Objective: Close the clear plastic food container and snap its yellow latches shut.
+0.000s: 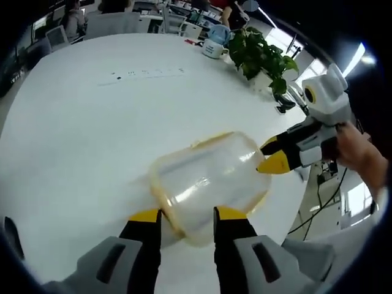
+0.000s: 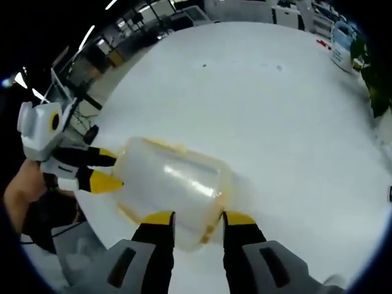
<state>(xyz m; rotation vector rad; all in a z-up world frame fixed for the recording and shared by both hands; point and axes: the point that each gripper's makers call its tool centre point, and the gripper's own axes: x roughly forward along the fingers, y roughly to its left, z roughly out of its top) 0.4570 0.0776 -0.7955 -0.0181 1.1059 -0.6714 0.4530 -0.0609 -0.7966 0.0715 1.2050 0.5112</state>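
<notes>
Left gripper view: clear plastic food container (image 1: 211, 184) lies on the white round table (image 1: 92, 135), near the table's edge. The left gripper (image 1: 187, 215) rises just below the container, its two yellow-tipped jaws set apart with the container's near rim between them, yellow trim of the rim sitting in the gap; whether the tips actually press the plastic, cannot tell. On the far side of the container the right gripper (image 1: 268, 155) comes in, held by a person's hand (image 1: 361, 153); its yellow tips touch the container's wall, jaws spread a little around the corner. Beyond the container, at the far table edge, a potted green plant (image 1: 263, 55) and a light blue kettle (image 1: 217, 40) beside it. A faint row of small marks on the table farther beyond the container. Office desks and chairs behind the table

Right gripper view: same container (image 2: 174, 187) on the table (image 2: 275, 110), lying on its side near the table edge. Right gripper (image 2: 193, 219) straddles the near rim, jaws parted, a yellow latch (image 2: 208, 231) in the gap between them. Left gripper (image 2: 110, 171) meets the container's opposite end, one yellow tip against the wall, person's hand (image 2: 24, 190) behind it. Plant leaves (image 2: 373, 79) far past the container
</notes>
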